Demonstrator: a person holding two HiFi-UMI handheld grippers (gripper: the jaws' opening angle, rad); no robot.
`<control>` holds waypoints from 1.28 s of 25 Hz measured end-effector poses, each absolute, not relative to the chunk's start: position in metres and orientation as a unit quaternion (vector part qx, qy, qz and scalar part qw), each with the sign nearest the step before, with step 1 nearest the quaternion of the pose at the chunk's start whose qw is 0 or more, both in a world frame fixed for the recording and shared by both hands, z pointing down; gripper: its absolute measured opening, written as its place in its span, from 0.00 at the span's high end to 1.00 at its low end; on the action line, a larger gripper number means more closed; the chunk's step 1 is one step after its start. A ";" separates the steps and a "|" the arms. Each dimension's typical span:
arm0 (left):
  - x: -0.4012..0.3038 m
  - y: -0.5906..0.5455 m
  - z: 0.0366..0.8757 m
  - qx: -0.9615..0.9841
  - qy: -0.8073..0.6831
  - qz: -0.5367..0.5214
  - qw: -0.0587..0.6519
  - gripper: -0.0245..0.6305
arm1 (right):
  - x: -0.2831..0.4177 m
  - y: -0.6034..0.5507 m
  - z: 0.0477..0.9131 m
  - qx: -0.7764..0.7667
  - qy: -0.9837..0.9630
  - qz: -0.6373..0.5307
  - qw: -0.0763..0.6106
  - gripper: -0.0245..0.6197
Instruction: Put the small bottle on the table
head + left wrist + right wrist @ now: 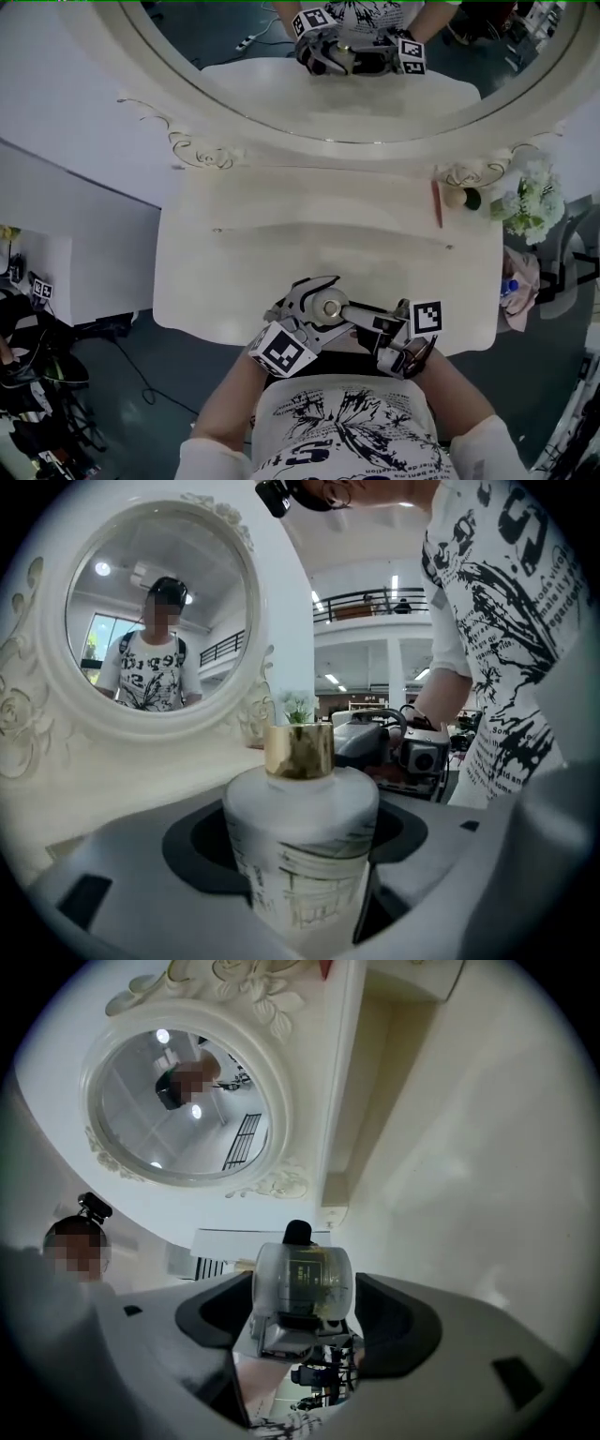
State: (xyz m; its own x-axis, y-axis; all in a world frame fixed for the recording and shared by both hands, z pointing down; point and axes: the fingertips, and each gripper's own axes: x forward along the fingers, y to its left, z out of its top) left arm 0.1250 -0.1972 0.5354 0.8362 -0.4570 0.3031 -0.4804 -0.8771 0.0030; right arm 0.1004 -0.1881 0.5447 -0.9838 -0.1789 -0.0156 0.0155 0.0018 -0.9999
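Observation:
The small bottle (330, 307), white with a gold cap, is held just above the front edge of the cream dressing table (234, 272). My left gripper (314, 305) is shut on it; in the left gripper view the small bottle (302, 841) stands upright and fills the gap between the jaws. My right gripper (352, 315) reaches in from the right. In the right gripper view the small bottle (303, 1283) sits at the jaw tips with both pads against its sides, and the left gripper's body shows below it.
A large oval mirror (347, 84) with a carved frame stands at the back of the table. At the back right lie a thin reddish stick (437, 202), a small round item (464, 198) and white flowers (534, 202). The person's torso is close behind the grippers.

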 end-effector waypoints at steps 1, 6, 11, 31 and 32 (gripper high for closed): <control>0.125 -0.198 0.542 0.958 -0.243 0.146 0.047 0.43 | 0.100 -0.189 0.551 -0.062 0.703 -0.706 0.063 0.41; 0.124 -0.203 0.571 0.955 -0.242 0.152 0.076 0.43 | 0.101 -0.195 0.577 -0.091 0.689 -0.717 0.046 0.42; 0.127 -0.207 0.587 0.955 -0.234 0.153 0.096 0.43 | 0.105 -0.198 0.591 -0.108 0.683 -0.722 0.028 0.43; 0.136 -0.212 0.622 0.937 -0.248 0.232 0.078 0.43 | 0.122 -0.203 0.618 -0.158 0.674 -0.721 0.007 0.53; 0.136 -0.212 0.622 0.937 -0.248 0.232 0.078 0.43 | 0.122 -0.203 0.617 -0.155 0.677 -0.720 0.011 0.53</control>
State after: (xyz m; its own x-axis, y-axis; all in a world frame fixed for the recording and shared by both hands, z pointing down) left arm 0.1364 -0.2124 0.6221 0.7697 -0.4284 0.4734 -0.5011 -0.8648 0.0321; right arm 0.1215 -0.2032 0.6167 -0.9517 -0.2254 0.2082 -0.1939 -0.0841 -0.9774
